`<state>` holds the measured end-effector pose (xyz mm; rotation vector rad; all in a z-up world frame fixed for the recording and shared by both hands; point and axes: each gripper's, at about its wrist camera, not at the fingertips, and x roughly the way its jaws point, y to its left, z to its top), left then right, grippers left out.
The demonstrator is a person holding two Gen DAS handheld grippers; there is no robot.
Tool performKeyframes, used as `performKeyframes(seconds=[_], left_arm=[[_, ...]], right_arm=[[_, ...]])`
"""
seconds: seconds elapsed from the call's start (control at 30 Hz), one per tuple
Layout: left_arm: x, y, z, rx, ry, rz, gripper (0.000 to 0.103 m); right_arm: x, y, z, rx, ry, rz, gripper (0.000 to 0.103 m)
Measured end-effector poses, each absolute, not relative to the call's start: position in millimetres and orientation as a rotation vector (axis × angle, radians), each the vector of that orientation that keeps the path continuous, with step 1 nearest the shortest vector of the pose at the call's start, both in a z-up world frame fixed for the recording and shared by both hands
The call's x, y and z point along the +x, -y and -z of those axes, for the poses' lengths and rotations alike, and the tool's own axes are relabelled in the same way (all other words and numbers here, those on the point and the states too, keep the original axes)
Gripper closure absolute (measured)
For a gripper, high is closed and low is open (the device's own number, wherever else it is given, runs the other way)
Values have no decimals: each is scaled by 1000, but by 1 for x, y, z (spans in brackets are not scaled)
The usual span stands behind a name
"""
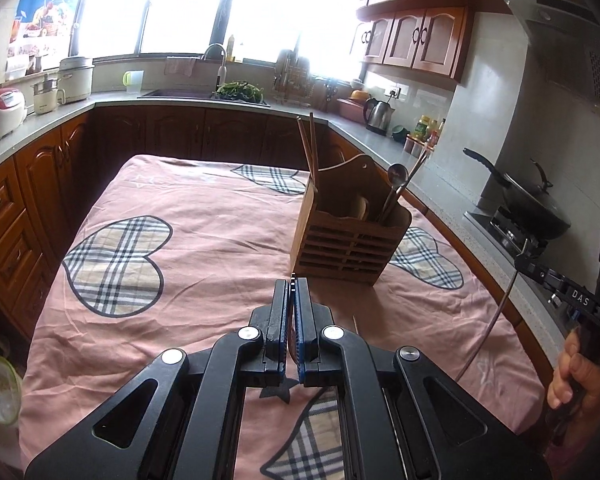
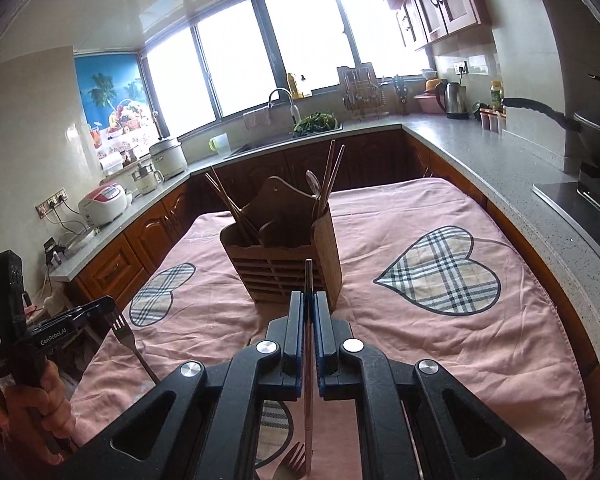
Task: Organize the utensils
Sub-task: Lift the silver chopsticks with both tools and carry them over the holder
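Observation:
A slatted wooden utensil holder (image 1: 348, 240) (image 2: 284, 264) stands on the pink cloth, with chopsticks (image 1: 310, 148) in one compartment and a spoon (image 1: 396, 176) in another. My left gripper (image 1: 292, 280) (image 2: 106, 306) is shut on the tine end of a silver fork (image 2: 130, 340), whose handle hangs down toward the table. My right gripper (image 2: 309, 294) (image 1: 520, 260) is shut on a thin rose-gold utensil handle (image 2: 309, 272) (image 1: 488, 328) that hangs below it. Fork tines (image 2: 296, 458) show beside that handle at the bottom edge; I cannot tell whether they belong to it. Both grippers hover short of the holder.
The table wears a pink cloth (image 1: 204, 240) with plaid hearts. Brown cabinets and a grey counter (image 2: 500, 168) surround it. A wok (image 1: 536, 208) sits on the stove to the right, a kettle (image 1: 378, 114) and a sink (image 1: 204, 94) at the back, a rice cooker (image 1: 0, 114) on the left.

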<state>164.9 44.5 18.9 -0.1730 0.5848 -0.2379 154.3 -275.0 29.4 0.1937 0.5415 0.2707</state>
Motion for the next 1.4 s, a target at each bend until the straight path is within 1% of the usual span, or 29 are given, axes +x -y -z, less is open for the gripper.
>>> performKeyframes(seconds=[0.13,0.33,0.73,1.23,1.4], left_arm=[[163,-48,-30,-185,-553,230,101],[167,-50,-42,-202,-519,222,101],[194,-41,-61,-211,-485,215,101],[269,-27,-103,-240,-349,172,101],[304,-17,-106,-206,-329,124,101]], right_arm=[[151,279,-36,215,-495,-259,99],[155,283,-39,234,-478,-263,99],[172,282,-54,272,-414,-272,99],[237,276,-106,304,-226,-254,99],[263,276,-115,304,-179,-229,99]])
